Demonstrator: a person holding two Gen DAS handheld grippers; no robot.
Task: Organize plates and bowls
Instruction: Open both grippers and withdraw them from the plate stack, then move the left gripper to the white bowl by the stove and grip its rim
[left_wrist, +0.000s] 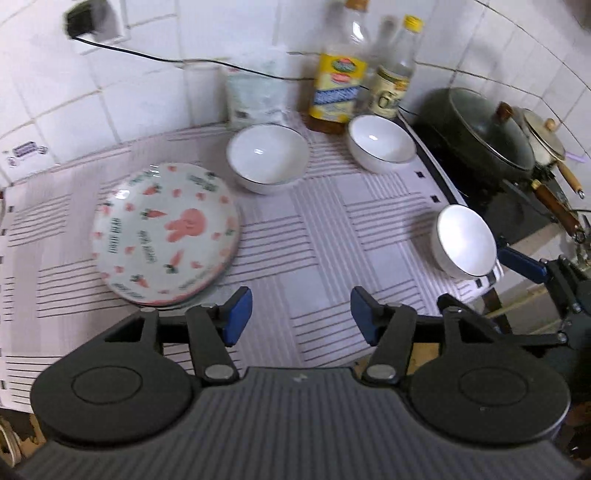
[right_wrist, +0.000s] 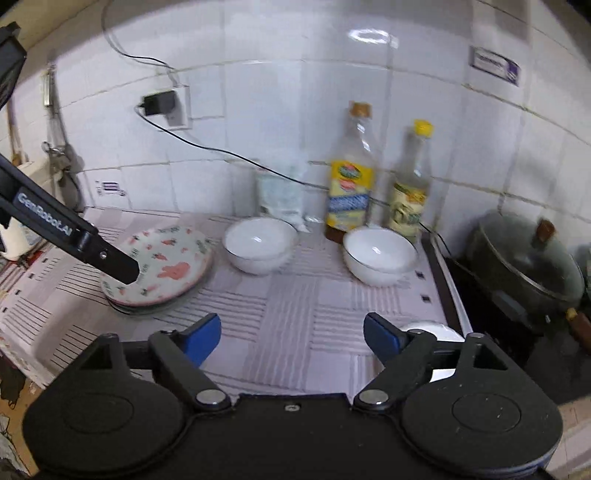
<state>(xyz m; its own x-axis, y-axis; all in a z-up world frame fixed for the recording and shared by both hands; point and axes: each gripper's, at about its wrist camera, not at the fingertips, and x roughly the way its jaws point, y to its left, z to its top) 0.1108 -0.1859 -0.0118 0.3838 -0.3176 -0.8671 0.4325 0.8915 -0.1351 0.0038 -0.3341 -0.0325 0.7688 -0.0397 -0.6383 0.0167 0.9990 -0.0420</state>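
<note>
On striped cloth: stacked carrot-print plates (left_wrist: 166, 232) at left, three white bowls (left_wrist: 267, 157) rightward — glazed ceramic, stiff, slippery, breakable, best gripped across the rim — left gripper (left_wrist: 301, 315) and right gripper (right_wrist: 291, 338) both spread, empty.

Glossy ceramic bowls (left_wrist: 267, 157); striped cloth (left_wrist: 314, 240)

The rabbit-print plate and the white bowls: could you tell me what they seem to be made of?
Rabbit-print plate: probably glazed ceramic, judging by its glossy surface with printed carrots; melamine can't be excluded. White bowls: likely glazed porcelain, smooth and shiny with bright highlights inside and a thin dark rim line.
</note>
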